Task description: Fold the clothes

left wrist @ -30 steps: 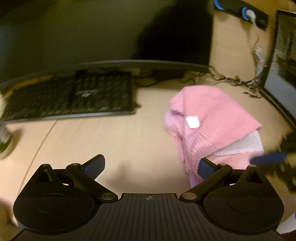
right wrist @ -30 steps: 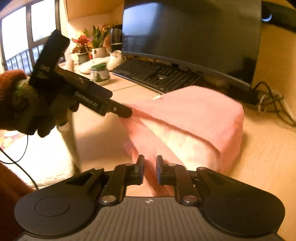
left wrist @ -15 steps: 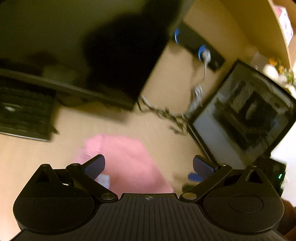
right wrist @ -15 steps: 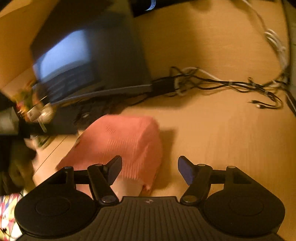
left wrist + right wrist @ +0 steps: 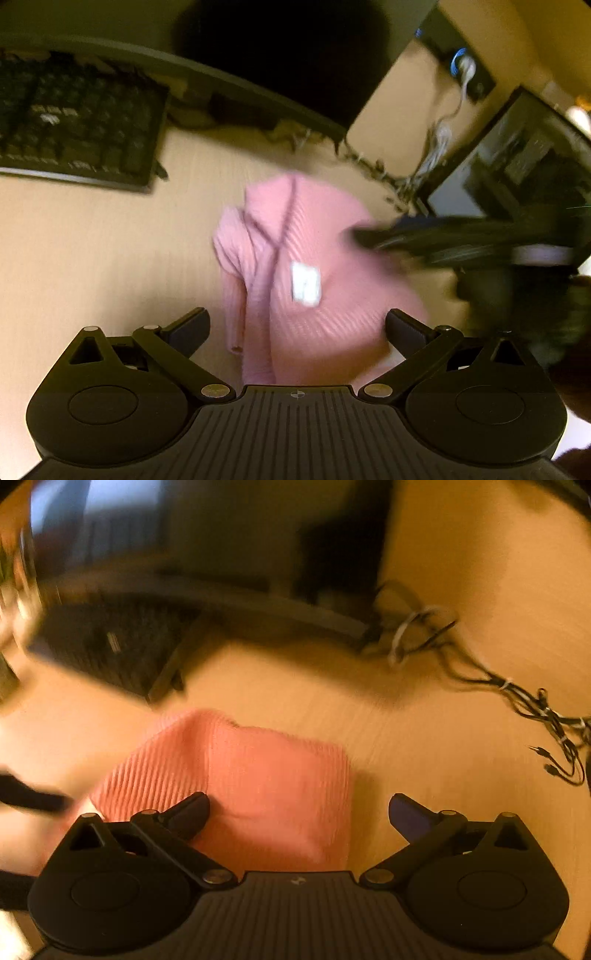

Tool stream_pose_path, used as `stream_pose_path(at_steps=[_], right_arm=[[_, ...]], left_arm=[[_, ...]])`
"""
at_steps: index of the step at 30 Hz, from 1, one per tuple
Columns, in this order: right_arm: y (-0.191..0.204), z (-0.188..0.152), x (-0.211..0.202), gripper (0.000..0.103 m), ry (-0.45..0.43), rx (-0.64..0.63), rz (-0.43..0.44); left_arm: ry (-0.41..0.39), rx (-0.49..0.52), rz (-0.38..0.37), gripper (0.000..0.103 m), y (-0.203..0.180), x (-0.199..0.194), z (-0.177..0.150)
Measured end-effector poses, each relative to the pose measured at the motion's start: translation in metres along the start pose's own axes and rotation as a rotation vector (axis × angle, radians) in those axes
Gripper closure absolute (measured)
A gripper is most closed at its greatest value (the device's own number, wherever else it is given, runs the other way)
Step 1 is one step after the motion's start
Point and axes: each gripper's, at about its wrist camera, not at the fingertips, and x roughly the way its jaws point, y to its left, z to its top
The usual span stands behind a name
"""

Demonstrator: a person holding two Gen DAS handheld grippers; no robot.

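A pink knitted garment (image 5: 314,266) lies folded in a bundle on the wooden desk, with a white label (image 5: 306,283) showing on top. My left gripper (image 5: 297,328) is open above its near edge, holding nothing. The garment also shows in the right wrist view (image 5: 266,786). My right gripper (image 5: 299,814) is open over it, holding nothing. The right gripper's fingers (image 5: 373,238) reach in blurred from the right in the left wrist view, over the garment's far right part.
A black keyboard (image 5: 74,125) lies at the back left, under a dark monitor (image 5: 280,55). A tangle of cables (image 5: 509,698) runs along the back right of the desk. A dark computer case (image 5: 517,162) stands at the right.
The right gripper has let go of the garment and opened. Both cameras swung about and now look down on the folded bundle, which lies flatter on the desk.
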Motion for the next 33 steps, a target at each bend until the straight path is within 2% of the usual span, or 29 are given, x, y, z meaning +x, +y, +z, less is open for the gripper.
stream_pose_path(at_steps=[2, 5, 7, 10, 12, 13, 16, 18, 20, 24, 26, 27, 29, 31, 33], right_arm=[[0.005, 0.002, 0.015, 0.0, 0.04, 0.011, 0.0], [-0.008, 0.008, 0.022, 0.0, 0.112, 0.133, 0.056], [-0.024, 0.011, 0.021, 0.0, 0.157, 0.217, 0.109], [-0.033, 0.0, -0.011, 0.0, 0.101, 0.217, 0.113], [-0.033, -0.012, -0.039, 0.0, 0.034, 0.16, 0.09], [-0.03, -0.019, -0.051, 0.0, 0.012, 0.133, 0.096], [-0.01, -0.046, -0.07, 0.0, -0.021, 0.038, 0.143], [0.009, -0.064, -0.068, 0.0, -0.013, -0.049, 0.148], [0.025, -0.079, -0.053, 0.0, 0.006, -0.146, 0.082], [0.023, -0.085, -0.048, 0.0, 0.0, -0.164, 0.1], [0.018, -0.085, -0.06, 0.0, -0.013, -0.211, 0.101], [0.014, -0.087, -0.068, 0.0, -0.026, -0.232, 0.105], [0.0, -0.089, -0.086, 0.0, -0.046, -0.214, 0.144], [-0.018, -0.089, -0.101, 0.0, -0.065, -0.157, 0.198], [-0.034, -0.086, -0.109, 0.0, -0.082, -0.098, 0.212]], left_arm=[[-0.015, 0.016, 0.005, 0.0, 0.0, -0.004, 0.004], [-0.035, 0.041, 0.012, 0.0, 0.0, -0.01, 0.009], [-0.019, 0.041, 0.066, 0.0, 0.006, -0.002, 0.009], [0.005, 0.055, 0.131, 0.0, 0.015, 0.006, 0.011], [0.005, 0.108, 0.16, 0.0, 0.017, 0.004, 0.012], [0.013, 0.129, 0.197, 0.0, 0.017, 0.004, 0.012], [0.015, 0.148, 0.25, 0.0, 0.02, -0.009, 0.013], [-0.033, 0.118, 0.17, 0.0, 0.019, -0.024, 0.021], [-0.058, 0.127, 0.062, 0.0, 0.004, -0.018, 0.034], [-0.105, 0.148, -0.155, 0.001, -0.029, -0.005, 0.061], [-0.092, 0.122, -0.157, 0.002, -0.035, 0.013, 0.069], [-0.105, 0.131, -0.094, 0.002, -0.039, 0.015, 0.072], [-0.157, 0.165, 0.098, 0.002, -0.041, 0.009, 0.077], [-0.176, 0.138, 0.184, 0.002, -0.032, -0.003, 0.081], [-0.193, 0.108, 0.266, 0.002, -0.022, -0.015, 0.085]])
